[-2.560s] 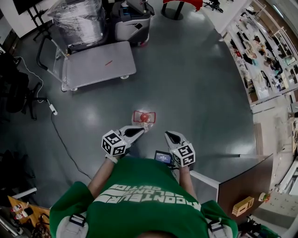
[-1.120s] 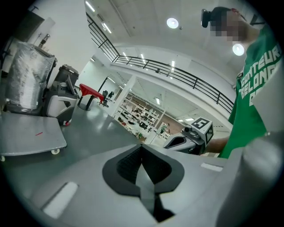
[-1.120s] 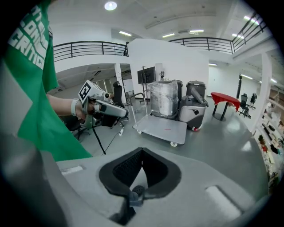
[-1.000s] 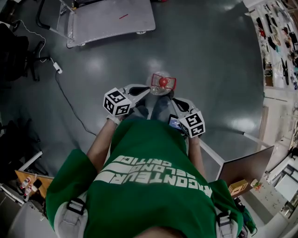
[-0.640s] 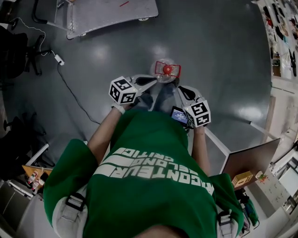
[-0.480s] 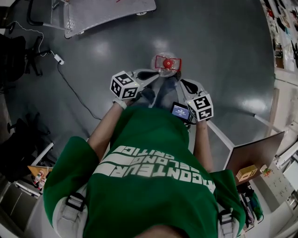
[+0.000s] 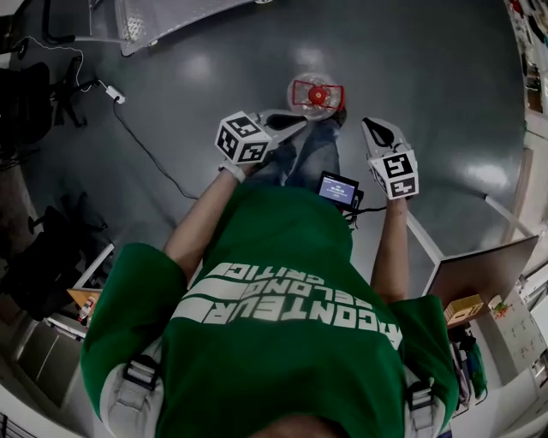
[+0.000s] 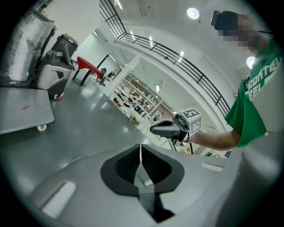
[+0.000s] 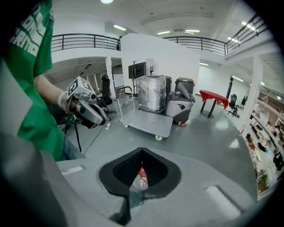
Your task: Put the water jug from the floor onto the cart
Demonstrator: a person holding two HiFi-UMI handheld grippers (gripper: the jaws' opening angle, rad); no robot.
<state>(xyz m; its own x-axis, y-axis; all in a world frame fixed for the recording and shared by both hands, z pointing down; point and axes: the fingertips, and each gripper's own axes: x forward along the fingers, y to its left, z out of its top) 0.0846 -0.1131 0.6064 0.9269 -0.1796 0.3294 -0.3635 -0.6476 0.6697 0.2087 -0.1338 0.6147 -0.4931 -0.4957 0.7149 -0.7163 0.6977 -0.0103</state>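
Left gripper (image 7: pixel 299 122): jaws pressed together, nothing between them; its own view shows the pads meeting on one thin line. Right gripper (image 7: pixel 369 125): jaws also together and empty. In the right gripper view a sliver of red and clear plastic shows through the notch behind the closed pads. That is the water jug (image 9: pixel 140 176) seen beyond the gripper, not pinched.

Both grippers are held out low in front of the person's legs (image 7: pixel 301 159), one to each side. Looks like the set-up for a two-sided pickup, flanking the jug, with no contact yet. Closed jaws suggest the approach stage; they would need to open, or hook the handle.

The water jug (image 7: pixel 315 92) stands on the floor (image 7: pixel 428 77) just ahead of the feet, between the two gripper tips and slightly beyond them. The left tip is near its left side; the right tip is a bit further off. It is upright, with the red cap facing straight up at the head camera, so the long axis is vertical. The red carry handle frames the cap and runs left to right in the head view. Judgement: handle up makes it reachable from above.

Further out, a cable (image 7: pixel 150 150) trails across the floor on the left. The cart (image 7: pixel 163 13) is well apart at the top left edge, its flat deck bare where it shows in the right gripper view.
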